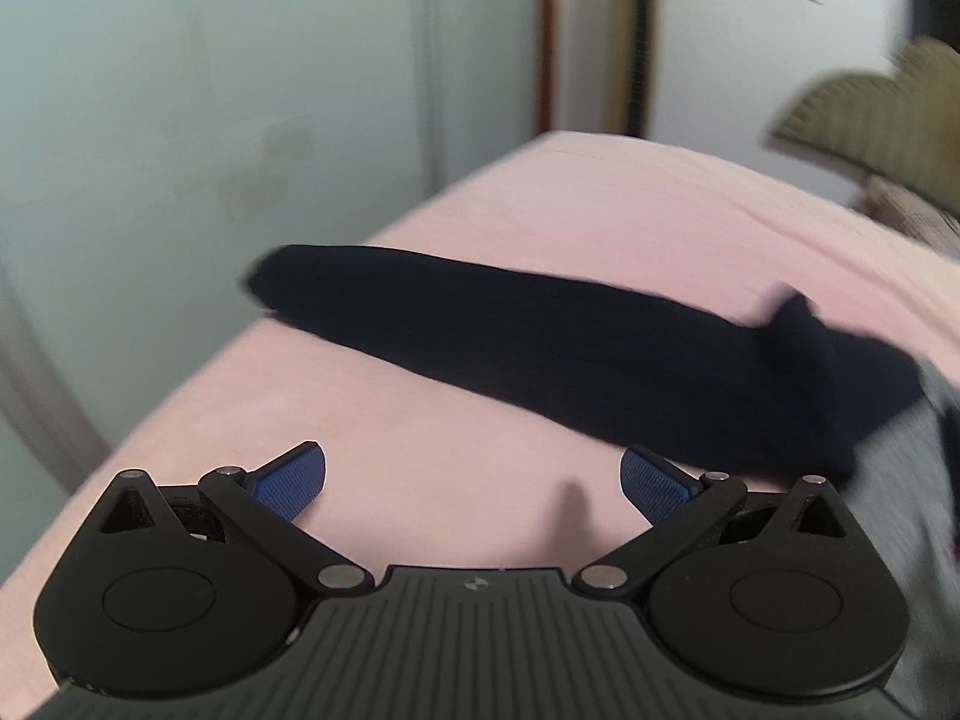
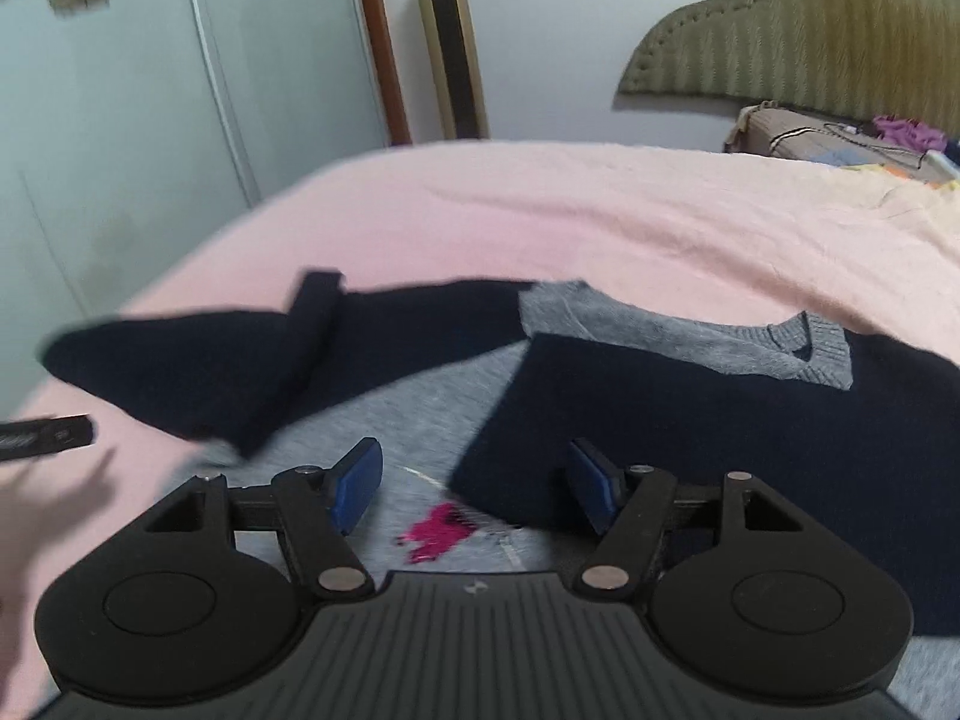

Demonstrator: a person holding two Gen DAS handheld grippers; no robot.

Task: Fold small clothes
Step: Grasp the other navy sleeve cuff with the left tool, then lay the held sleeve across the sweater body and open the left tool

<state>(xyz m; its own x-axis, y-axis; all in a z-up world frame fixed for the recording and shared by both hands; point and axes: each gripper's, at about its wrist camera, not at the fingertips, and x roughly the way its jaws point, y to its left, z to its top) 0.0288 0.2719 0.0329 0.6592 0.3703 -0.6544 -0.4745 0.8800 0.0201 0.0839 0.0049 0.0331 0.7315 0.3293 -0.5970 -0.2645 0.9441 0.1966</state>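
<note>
Ahead of the left gripper (image 1: pixel 474 483), fingers spread wide and empty, a navy sleeve (image 1: pixel 540 354) lies stretched across the pink blanket (image 1: pixel 660 210); its cuff end sits near the bed's far-left edge. Bare blanket shows between the blue pads (image 1: pixel 288 480).

Under the right gripper (image 2: pixel 477 483), also spread and gripping nothing, lies the grey-and-navy sweater (image 2: pixel 690 420), its other sleeve folded across the chest. Grey collar (image 2: pixel 810 339) points toward the headboard (image 2: pixel 810 30). Open blanket beyond.

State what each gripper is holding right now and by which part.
Nothing is held. The left gripper is open over the pink bedsheet, short of the dark sleeve. The right gripper is open above the sweater, not touching it.
</note>
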